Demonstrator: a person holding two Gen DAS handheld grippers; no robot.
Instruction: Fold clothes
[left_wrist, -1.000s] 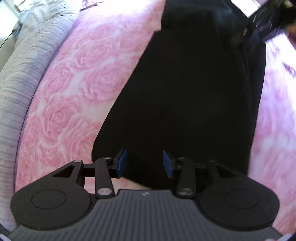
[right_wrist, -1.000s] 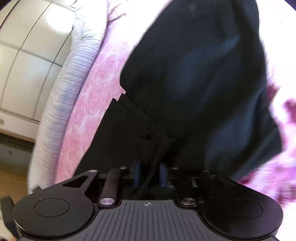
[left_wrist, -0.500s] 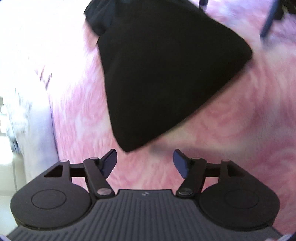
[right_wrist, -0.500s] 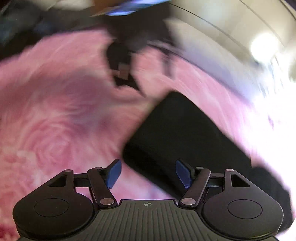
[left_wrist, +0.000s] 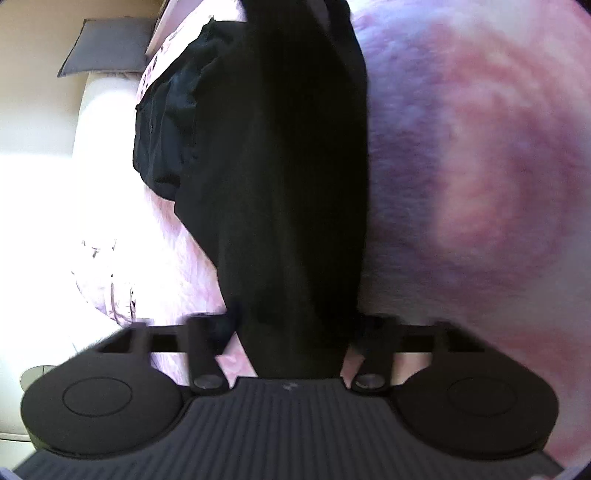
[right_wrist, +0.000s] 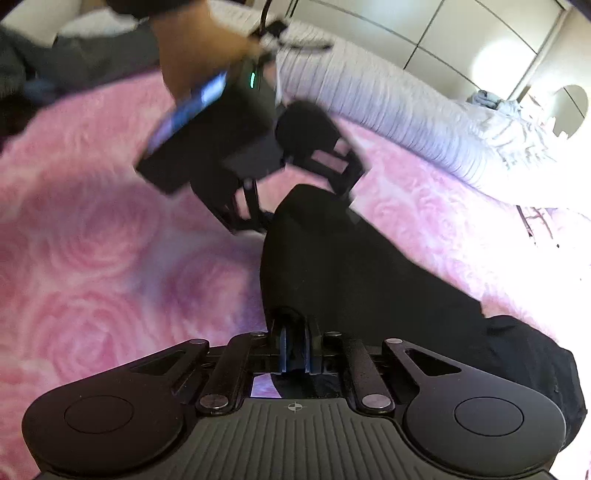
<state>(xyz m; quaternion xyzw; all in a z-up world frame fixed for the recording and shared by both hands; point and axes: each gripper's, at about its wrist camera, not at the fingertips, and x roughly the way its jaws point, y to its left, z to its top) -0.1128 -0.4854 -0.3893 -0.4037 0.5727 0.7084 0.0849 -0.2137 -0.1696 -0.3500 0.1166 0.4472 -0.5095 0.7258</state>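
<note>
A black garment lies as a long folded strip on the pink rose blanket. My left gripper is at one end of it. Its jaws are closing, blurred and still apart, with the cloth between them hiding the pads. In the right wrist view the garment runs from my right gripper to the left gripper at its far corner. The right jaws are closing and nearly together, their blue pads pinching the garment's near edge. A person's hand holds the left gripper.
The pink rose blanket covers the bed on all sides. A grey striped bedspread runs along the far edge, with white wardrobe doors behind. A grey cushion lies at the top left in the left wrist view.
Both grippers have rolled and come down onto opposite ends of the garment. Half a second ago both stood wide open beside it; now the cloth is between both jaws and the right pads have drawn together.
</note>
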